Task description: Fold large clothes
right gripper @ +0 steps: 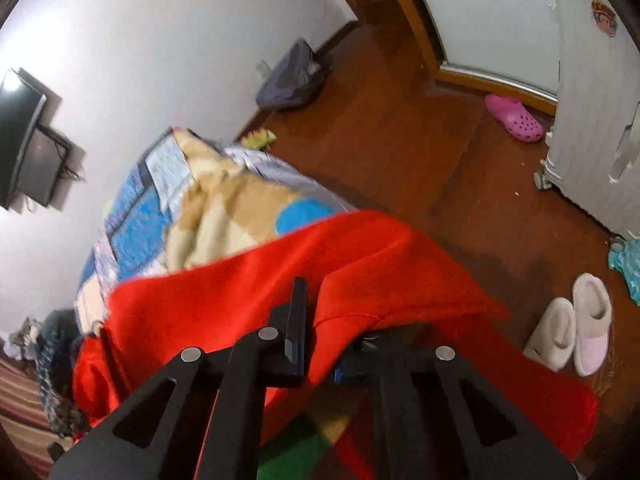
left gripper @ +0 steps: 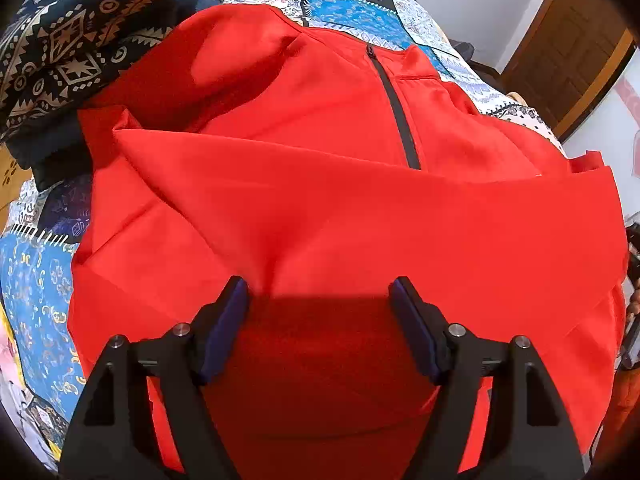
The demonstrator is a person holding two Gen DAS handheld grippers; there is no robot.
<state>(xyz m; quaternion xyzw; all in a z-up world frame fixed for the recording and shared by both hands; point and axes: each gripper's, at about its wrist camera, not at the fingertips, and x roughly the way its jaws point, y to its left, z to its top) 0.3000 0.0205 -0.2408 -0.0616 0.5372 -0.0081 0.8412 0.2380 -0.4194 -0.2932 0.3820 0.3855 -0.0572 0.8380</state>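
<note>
Red jacket (left gripper: 328, 200) lay spread over the bed (left gripper: 40, 280), which was covered in a blue patchwork quilt, and filled most of the left wrist view. Its dark zip (left gripper: 394, 108) ran from the far collar toward the near side, where a fold of red cloth crossed over it from left to right. A dark patterned blanket (left gripper: 68, 40) was heaped at the far left, just beside the jacket's shoulder.

In the right wrist view, the jacket (right gripper: 248, 288) draped off the bed's near edge, with a wooden floor (right gripper: 400, 140) beyond. A pair of pale slippers (right gripper: 576, 328) stood at the right, and a pink clog (right gripper: 516, 118) lay farther off by a white cabinet (right gripper: 592, 120).

The left gripper (left gripper: 320, 292) pointed down over the near part of the jacket, fingers (left gripper: 230, 324) spread wide, with cloth lying below and between them but not pinched. The right gripper (right gripper: 316, 320) had its fingers (right gripper: 296, 320) pressed together on a ridge of red cloth at the jacket's edge; the right finger was mostly hidden under the fabric.
</note>
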